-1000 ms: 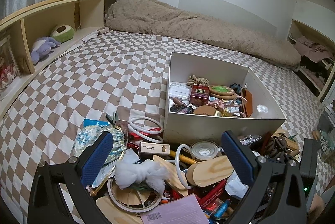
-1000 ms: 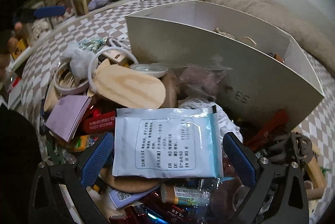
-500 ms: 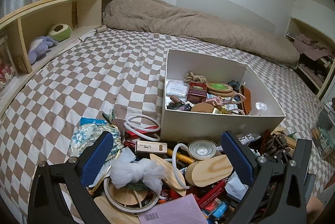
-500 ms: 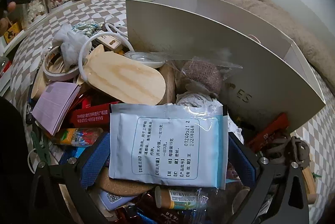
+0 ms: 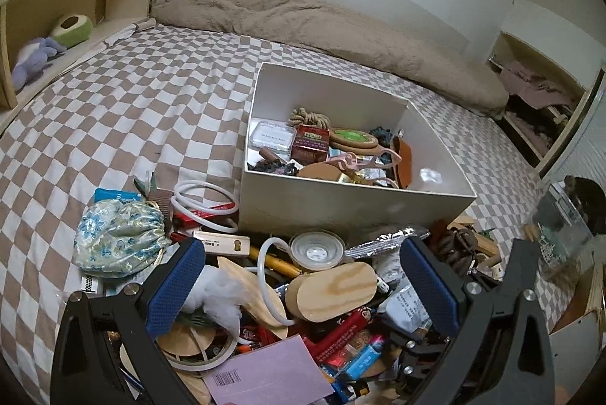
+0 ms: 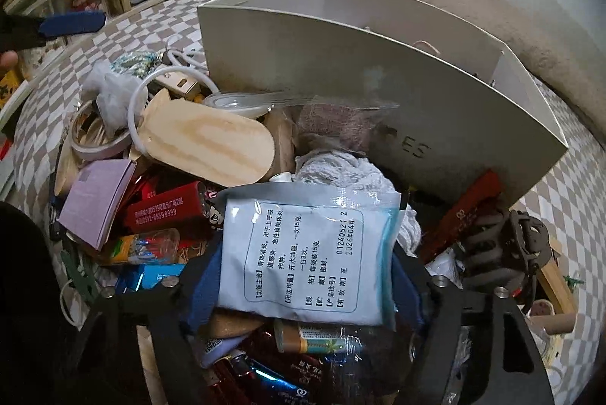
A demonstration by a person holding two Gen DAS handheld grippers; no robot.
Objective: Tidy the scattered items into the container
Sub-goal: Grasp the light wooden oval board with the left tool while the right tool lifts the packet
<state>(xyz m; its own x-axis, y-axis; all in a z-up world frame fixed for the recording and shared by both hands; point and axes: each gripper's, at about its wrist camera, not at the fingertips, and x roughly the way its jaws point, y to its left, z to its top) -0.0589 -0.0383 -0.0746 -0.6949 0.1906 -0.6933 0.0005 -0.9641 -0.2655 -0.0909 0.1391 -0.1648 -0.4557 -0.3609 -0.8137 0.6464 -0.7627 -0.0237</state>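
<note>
My right gripper has gone from spread wide to closing in on the pale blue sachet; its blue pads, which stood clear at the lower left and lower right of the right wrist frame, now sit against the packet's two long edges. The sachet fills more of the frame's lower centre. In my left wrist view, the white box has slid a little lower and rightward.

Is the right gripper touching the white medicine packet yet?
Touching. In the right wrist view the closing right gripper has both blue pads against the medicine packet's side edges.
</note>
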